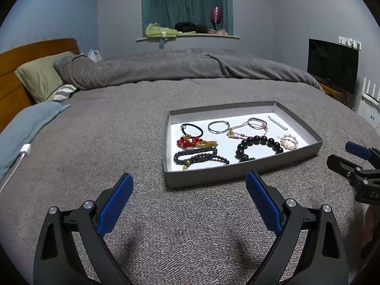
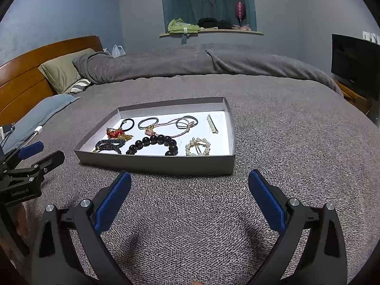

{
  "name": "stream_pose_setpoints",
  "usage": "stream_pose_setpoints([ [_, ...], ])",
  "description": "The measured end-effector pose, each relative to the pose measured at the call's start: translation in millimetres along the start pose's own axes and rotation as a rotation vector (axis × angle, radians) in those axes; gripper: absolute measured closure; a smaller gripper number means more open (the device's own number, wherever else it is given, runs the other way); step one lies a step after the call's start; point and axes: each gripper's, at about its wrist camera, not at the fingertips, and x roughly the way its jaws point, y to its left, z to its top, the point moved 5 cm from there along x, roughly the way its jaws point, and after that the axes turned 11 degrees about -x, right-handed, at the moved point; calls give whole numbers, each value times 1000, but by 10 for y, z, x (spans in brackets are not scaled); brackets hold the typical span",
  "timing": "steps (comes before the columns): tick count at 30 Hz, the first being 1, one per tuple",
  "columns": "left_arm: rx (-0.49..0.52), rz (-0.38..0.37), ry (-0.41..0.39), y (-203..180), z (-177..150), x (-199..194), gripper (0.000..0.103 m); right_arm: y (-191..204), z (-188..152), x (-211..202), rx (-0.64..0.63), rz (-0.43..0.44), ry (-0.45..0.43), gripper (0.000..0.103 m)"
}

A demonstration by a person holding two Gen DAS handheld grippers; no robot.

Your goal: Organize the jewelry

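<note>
A shallow grey box (image 1: 213, 174) (image 2: 154, 162) with a white floor lies on the grey bed. In it lie a black bead bracelet (image 1: 258, 146) (image 2: 155, 143), a pearl ring clip (image 1: 289, 141) (image 2: 197, 146), a pearl bar clip (image 2: 212, 123), a dark blue bead bracelet (image 1: 194, 155) (image 2: 109, 145), a red bead piece (image 1: 187, 141) (image 2: 115, 132), a black hair tie (image 1: 193, 128), a grey cord loop (image 1: 218, 126) and a pink cord bracelet (image 1: 251, 124) (image 2: 180, 123). My left gripper (image 1: 188, 201) (image 2: 42, 153) is open and empty, short of the box. My right gripper (image 2: 190, 200) (image 1: 344, 154) is open and empty, also short of it.
The grey blanket (image 1: 95, 142) covers the bed. Pillows (image 1: 40, 78) and a wooden headboard (image 1: 14, 76) are at the left. A white charger cable (image 1: 21, 156) lies at the left edge. A dark TV screen (image 1: 332, 64) stands at the right.
</note>
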Motion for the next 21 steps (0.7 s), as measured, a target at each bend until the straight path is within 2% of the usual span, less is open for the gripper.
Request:
stream_pose_setpoints([
  [21, 2, -2, 3, -33, -30, 24, 8, 35, -28, 19, -6, -1, 7, 6],
])
